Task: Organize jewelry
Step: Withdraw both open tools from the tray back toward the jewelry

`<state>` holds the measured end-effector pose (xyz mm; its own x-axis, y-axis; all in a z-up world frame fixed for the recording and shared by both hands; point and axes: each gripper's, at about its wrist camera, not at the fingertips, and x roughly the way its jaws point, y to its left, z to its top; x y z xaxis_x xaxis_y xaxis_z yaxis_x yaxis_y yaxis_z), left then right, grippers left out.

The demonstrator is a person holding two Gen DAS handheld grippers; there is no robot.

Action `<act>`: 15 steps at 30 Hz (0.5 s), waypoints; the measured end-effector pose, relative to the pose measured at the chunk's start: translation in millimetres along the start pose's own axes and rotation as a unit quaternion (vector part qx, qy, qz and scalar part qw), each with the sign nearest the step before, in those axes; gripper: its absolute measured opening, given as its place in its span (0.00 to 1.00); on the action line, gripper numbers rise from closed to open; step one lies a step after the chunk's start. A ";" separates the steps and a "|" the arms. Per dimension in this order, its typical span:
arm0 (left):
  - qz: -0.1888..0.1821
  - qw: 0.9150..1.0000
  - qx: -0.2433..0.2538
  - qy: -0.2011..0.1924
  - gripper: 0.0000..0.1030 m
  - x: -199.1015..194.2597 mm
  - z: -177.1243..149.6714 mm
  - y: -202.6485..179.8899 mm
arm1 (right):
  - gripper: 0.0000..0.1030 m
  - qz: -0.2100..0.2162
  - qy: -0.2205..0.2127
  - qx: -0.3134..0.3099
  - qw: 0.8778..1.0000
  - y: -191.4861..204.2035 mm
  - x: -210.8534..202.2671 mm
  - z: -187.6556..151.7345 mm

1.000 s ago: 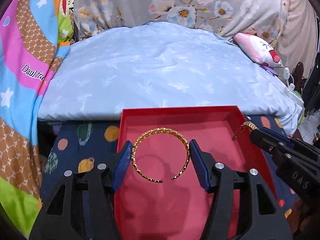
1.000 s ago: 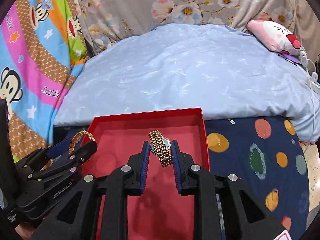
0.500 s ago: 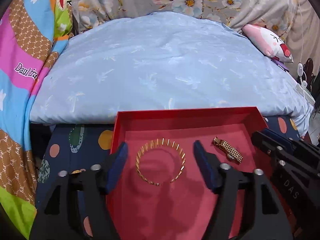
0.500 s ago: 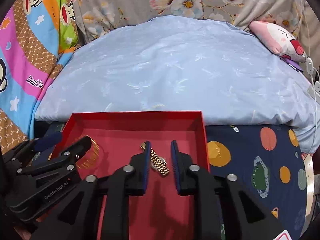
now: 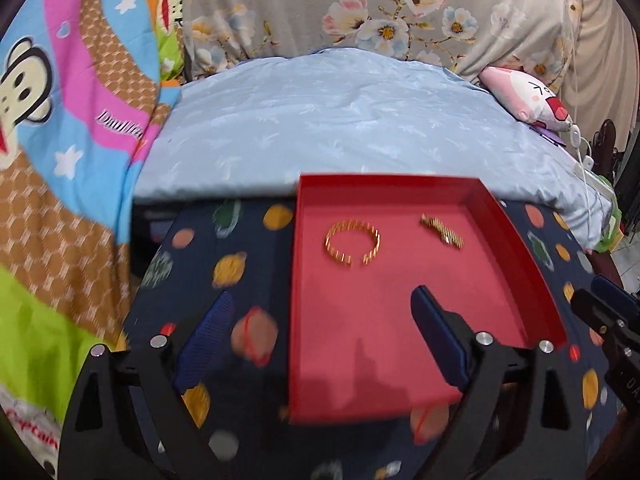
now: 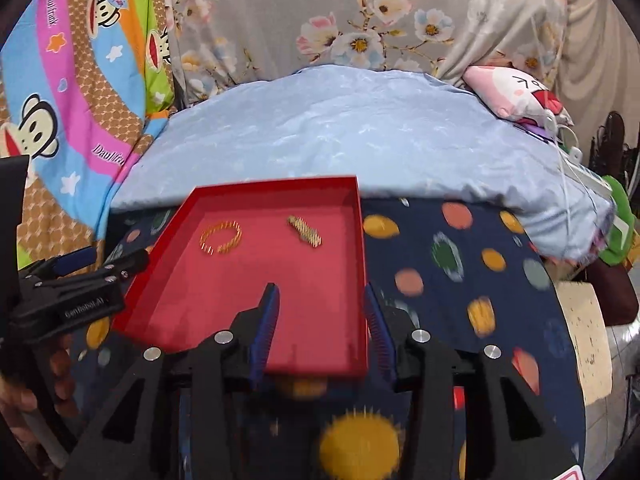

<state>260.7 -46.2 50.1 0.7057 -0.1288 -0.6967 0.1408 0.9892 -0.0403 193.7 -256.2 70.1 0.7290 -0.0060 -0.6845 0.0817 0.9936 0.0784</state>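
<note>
**Both pieces lying in the red tray, both grippers empty**

The shallow red rectangular tray (image 5: 516, 248) is sitting on the dark blue cloth with coloured planet spots (image 5: 224, 248), up against a pale blue patterned quilt (image 5: 340, 120). Two gold pieces are resting on its pink-red floor, towards the far end. The open gold cuff bangle (image 5: 352, 242) is lying flat on the left, its gap facing the near side. The gold link-band wristwatch (image 5: 442, 231) is lying to its right, slanted, apart from the bangle and not touching it.

The left gripper (image 5: 320, 328) is hanging over the near left edge of the tray, its blue-padded jaws having just been opening and now spread very wide, one finger over the cloth and the other over the tray floor, with nothing between them. The right gripper (image 6: 320, 320) is hovering over the tray's near right corner; its jaws have also just been opening and are standing roughly half apart, gripping nothing. Both pieces are lying well ahead of either set of fingertips. From the right wrist view, fingers of the person's left hand (image 6: 60, 368) are showing wrapped around the left gripper's handle.
</note>
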 end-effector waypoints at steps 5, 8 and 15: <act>0.006 1.000 -0.006 0.003 0.86 -47.8 -52.7 17.5 | 0.43 0.014 0.025 0.028 0.999 -1.2 -40.8 -60.4; 0.005 1.000 -0.006 0.011 0.86 -69.1 -83.8 22.9 | 0.43 0.022 0.040 0.036 0.998 4.4 -58.0 -93.5; -0.017 0.998 -0.021 0.051 0.86 -92.1 -140.3 25.0 | 0.43 0.024 0.062 0.012 0.998 32.1 -75.7 -139.0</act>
<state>101.8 0.1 12.8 0.6256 -0.1572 -0.7641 0.1334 0.9866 -0.0937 46.7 -208.1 23.7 0.6426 0.0565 -0.7641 0.0658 0.9895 0.1285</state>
